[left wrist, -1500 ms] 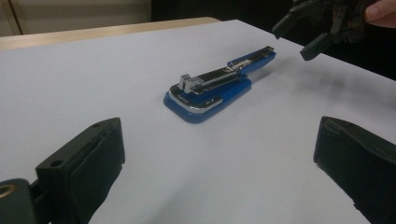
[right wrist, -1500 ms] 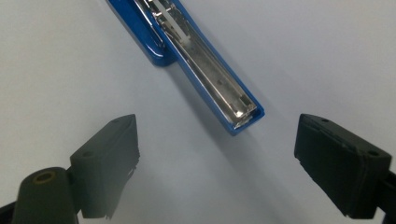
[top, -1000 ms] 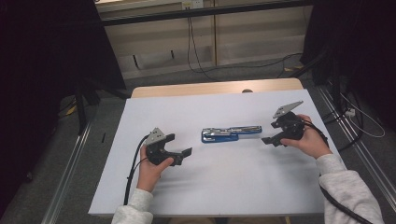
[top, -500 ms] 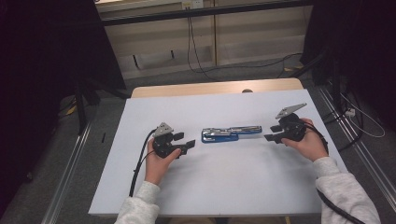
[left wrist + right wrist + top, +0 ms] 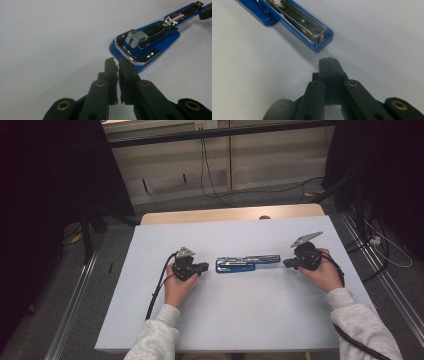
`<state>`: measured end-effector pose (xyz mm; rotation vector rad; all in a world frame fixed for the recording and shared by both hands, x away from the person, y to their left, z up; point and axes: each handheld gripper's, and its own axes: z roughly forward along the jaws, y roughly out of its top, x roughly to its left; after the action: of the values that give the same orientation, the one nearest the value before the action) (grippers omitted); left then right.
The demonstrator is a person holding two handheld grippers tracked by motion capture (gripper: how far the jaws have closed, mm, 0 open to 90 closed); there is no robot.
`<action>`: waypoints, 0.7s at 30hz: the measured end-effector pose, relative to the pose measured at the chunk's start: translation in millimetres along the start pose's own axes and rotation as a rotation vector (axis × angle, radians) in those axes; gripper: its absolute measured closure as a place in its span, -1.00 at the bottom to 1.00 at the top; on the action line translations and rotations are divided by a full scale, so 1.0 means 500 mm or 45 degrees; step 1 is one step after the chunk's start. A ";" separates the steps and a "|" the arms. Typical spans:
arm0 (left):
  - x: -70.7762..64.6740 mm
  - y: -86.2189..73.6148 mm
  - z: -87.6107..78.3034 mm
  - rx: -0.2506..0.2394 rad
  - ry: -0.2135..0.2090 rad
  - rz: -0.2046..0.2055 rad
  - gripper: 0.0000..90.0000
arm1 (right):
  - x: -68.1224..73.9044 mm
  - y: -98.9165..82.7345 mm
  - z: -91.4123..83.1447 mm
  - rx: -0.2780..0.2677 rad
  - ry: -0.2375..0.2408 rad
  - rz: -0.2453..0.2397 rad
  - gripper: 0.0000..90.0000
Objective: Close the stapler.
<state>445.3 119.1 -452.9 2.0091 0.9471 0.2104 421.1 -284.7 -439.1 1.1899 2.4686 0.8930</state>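
Blue stapler [image 5: 247, 264] lying opened flat on table [image 5: 240, 320]; L gripper [image 5: 115, 65] near-closed, R gripper [image 5: 328, 61] closed, both empty.

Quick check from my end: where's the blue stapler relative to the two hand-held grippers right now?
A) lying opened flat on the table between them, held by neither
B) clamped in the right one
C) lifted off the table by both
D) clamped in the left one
A: the blue stapler lies opened out on the white table, with the left hand-held gripper and the right hand-held gripper pointing at its ends, both shut and empty.
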 end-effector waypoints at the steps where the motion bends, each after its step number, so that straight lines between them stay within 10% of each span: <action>1: 0.000 0.003 0.008 0.006 0.008 0.019 0.98 | 0.001 0.002 0.002 -0.002 -0.001 0.000 1.00; 21: -0.012 0.017 0.060 0.083 -0.009 0.045 1.00 | 0.005 0.006 0.019 -0.015 0.034 -0.032 1.00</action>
<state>460.0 92.8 -463.0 2.0863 0.9255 0.1942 426.0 -277.2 -444.6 1.1474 2.4904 0.9212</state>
